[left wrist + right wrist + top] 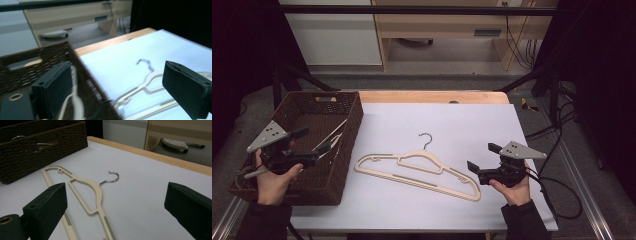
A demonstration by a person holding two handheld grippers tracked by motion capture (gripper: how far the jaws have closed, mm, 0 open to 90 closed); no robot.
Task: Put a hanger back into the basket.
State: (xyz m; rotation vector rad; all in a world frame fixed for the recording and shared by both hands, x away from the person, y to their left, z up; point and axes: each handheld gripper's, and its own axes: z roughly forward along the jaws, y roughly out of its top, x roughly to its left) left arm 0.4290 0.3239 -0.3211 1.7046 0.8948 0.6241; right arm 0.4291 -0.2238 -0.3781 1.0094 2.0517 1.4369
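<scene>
Nearest me, the left tool (307, 146) hangs over the basket (349, 145) with jaws spread and empty, a white hanger (329, 137) already lying inside. The right tool (482, 162), also spread, waits just beside the cream hanger (422, 170) on the bench (472, 120), so I'd judge that one is left to move.

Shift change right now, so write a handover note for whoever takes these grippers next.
Left gripper: open, nothing between the jaws, over the brown wicker basket.
Right gripper: open and empty, just off the right end of the cream hanger.
Things: one white hanger already lies in the basket. The cream hanger lies flat on the white table cover, beside the basket, metal hook pointing away from the person.
Done: one hanger binned.
Left: probably pick up the cream hanger and put it in the basket as well.
</scene>
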